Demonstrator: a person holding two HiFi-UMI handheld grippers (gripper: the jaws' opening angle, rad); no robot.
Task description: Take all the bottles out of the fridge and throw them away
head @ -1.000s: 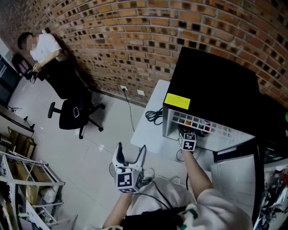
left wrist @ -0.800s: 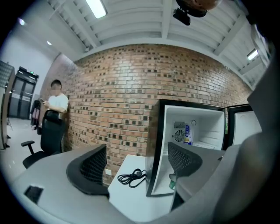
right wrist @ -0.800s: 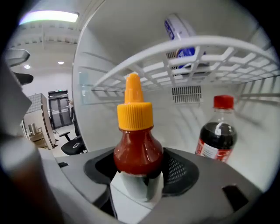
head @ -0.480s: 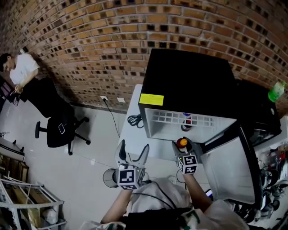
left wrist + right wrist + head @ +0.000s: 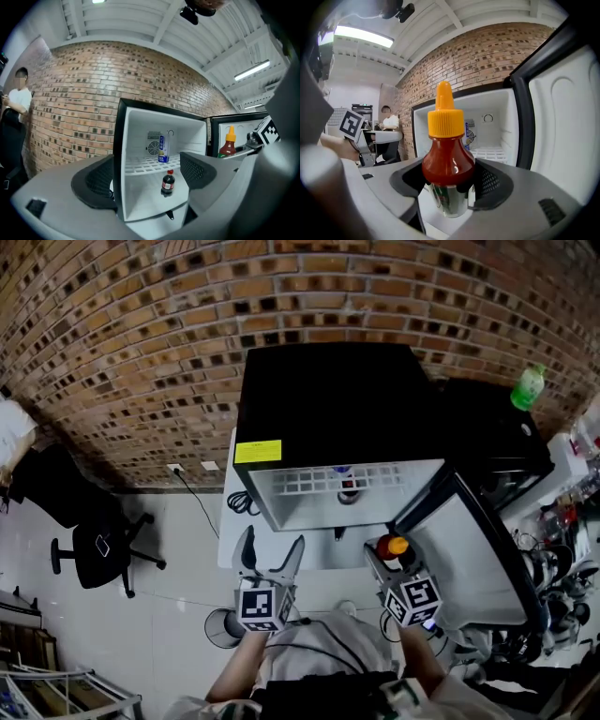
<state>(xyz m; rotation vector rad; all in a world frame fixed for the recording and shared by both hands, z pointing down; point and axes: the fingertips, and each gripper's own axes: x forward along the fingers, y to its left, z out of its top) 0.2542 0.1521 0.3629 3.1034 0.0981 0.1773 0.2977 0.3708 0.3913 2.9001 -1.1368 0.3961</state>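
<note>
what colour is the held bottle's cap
Orange-yellow. The cap on the bottle shows best in the right gripper view.

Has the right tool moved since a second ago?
Yes. The right tool, gripping the sauce bottle, has backed out of the fridge toward the person.

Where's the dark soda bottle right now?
In the left gripper view, the dark soda bottle stands upright on the floor of the fridge, below the wire shelf holding the blue-and-white carton.

1. Head view: from above, looking steeply down onto the open fridge (image 5: 328,409).
2. Left gripper view: level, near, facing the fridge interior.
3. Right gripper view: beside the open door (image 5: 562,117); both gripper views share the interior.
</note>
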